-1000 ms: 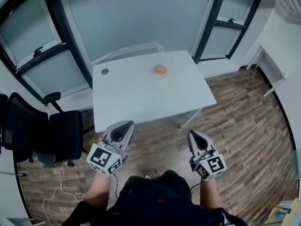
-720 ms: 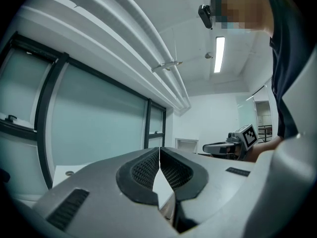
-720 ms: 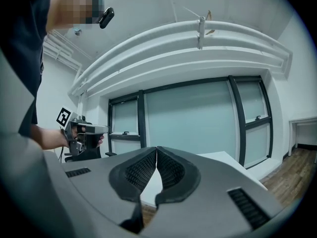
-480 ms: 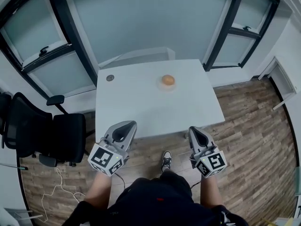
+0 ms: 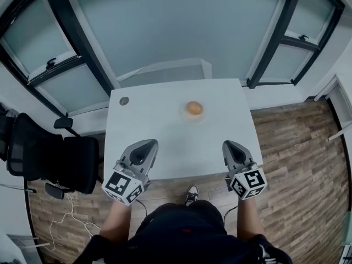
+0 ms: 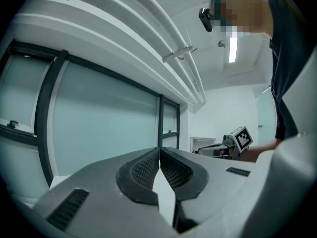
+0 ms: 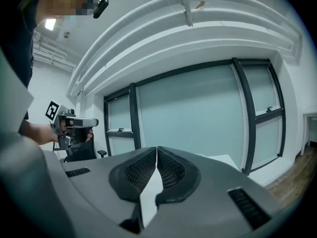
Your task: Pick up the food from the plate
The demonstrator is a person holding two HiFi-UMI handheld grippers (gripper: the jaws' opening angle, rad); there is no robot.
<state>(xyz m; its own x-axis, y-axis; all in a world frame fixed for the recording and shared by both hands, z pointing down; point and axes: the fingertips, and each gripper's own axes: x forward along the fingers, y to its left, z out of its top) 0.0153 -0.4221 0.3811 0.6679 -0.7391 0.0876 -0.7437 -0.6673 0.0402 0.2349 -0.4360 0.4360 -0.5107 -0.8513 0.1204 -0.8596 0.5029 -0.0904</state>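
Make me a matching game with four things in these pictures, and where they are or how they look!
Things:
1. food
2. office chair
3. small round disc
4. right gripper

Places or states:
a. jaws together, holding nothing
b. on the plate, on the white table
c. black, standing left of the table
d. near the table's far left corner

Pairs: 1-b, 2-c, 3-d, 4-a

Right gripper, fingers together, glass wall behind
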